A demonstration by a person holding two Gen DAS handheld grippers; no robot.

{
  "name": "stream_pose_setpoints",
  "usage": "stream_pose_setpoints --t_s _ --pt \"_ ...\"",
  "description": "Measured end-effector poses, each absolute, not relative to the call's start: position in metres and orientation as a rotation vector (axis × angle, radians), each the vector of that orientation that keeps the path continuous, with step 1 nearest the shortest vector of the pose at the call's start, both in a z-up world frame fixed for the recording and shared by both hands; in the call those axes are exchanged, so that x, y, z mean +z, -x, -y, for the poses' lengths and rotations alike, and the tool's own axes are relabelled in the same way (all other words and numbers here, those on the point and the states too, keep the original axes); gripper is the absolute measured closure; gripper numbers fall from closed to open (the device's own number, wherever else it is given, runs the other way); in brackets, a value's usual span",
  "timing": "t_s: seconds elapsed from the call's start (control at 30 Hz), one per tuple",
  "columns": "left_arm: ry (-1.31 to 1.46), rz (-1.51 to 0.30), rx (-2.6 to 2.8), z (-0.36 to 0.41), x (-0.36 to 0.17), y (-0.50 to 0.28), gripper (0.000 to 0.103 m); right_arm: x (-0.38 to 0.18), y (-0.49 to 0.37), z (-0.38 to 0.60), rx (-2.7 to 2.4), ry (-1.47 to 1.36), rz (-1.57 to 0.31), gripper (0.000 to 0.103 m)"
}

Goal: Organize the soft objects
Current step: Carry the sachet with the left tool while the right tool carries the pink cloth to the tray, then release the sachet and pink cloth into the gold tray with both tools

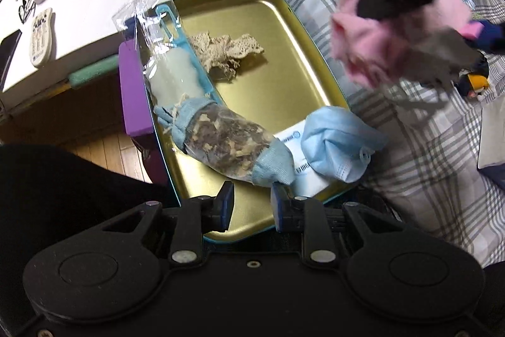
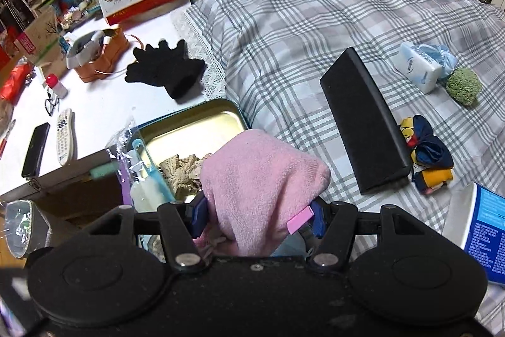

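A gold tin tray (image 1: pixel 284 30) with a teal rim holds a packaged blue-cuffed sock (image 1: pixel 221 141), a beige lace piece (image 1: pixel 227 52) and a crumpled blue face mask (image 1: pixel 337 144). My left gripper (image 1: pixel 252 198) hangs over the tray's near end, its jaws close together with nothing between them. The sock's toe lies just beyond its right fingertip. My right gripper (image 2: pixel 257 213) is shut on a fluffy pink cloth (image 2: pixel 262 179) above the tray (image 2: pixel 189 128). In the left wrist view the pink cloth (image 1: pixel 363 40) appears blurred at the upper right.
A black glove (image 2: pixel 167 68) lies on the white table by an orange basket (image 2: pixel 101 52), a remote (image 2: pixel 64 135) and a phone (image 2: pixel 34 153). On the plaid bedcover lie a black case (image 2: pixel 363 122), a tissue pack (image 2: pixel 416 68), a green knitted ball (image 2: pixel 464 86) and a navy-yellow cloth (image 2: pixel 426 153).
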State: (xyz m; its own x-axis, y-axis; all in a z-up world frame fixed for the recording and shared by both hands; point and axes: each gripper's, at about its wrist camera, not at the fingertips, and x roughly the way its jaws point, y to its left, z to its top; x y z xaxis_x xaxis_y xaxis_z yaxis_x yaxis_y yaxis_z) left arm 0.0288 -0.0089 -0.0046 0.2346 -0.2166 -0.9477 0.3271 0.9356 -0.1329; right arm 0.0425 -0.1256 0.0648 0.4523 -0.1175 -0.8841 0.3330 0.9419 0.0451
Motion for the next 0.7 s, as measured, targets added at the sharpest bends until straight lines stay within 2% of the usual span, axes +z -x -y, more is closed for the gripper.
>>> stream_pose_setpoints --t_s 0.1,0.17,0.23,0.3,0.43,0.53,0.7 --pt "-0.089 -1.282 -0.365 0.010 -0.007 -0.025 0.078 0.059 -0.051 0.124 -0.270 -0.213 -1.085 0.043" --pt "-0.107 -1.266 -0.366 0.011 -0.007 -0.022 0.070 0.056 -0.055 0.123 -0.263 -0.206 -1.099 0.043" --pt "-0.112 -1.259 -0.367 0.012 -0.007 -0.021 0.054 0.052 -0.060 0.121 -0.255 -0.197 -1.109 0.043" --pt "-0.097 -1.248 -0.360 0.010 -0.005 -0.021 0.047 0.051 -0.064 0.119 -0.246 -0.193 -1.111 0.042" --pt "-0.089 -1.241 -0.359 0.007 -0.002 -0.022 0.046 0.050 -0.070 0.113 -0.227 -0.173 -1.097 0.033" --pt "-0.072 -1.244 -0.346 0.005 0.000 -0.024 0.042 0.052 -0.071 0.107 -0.221 -0.132 -1.089 0.032" --pt "-0.062 -1.243 -0.326 0.002 0.002 -0.022 0.041 0.058 -0.065 0.106 -0.241 -0.091 -1.076 0.032"
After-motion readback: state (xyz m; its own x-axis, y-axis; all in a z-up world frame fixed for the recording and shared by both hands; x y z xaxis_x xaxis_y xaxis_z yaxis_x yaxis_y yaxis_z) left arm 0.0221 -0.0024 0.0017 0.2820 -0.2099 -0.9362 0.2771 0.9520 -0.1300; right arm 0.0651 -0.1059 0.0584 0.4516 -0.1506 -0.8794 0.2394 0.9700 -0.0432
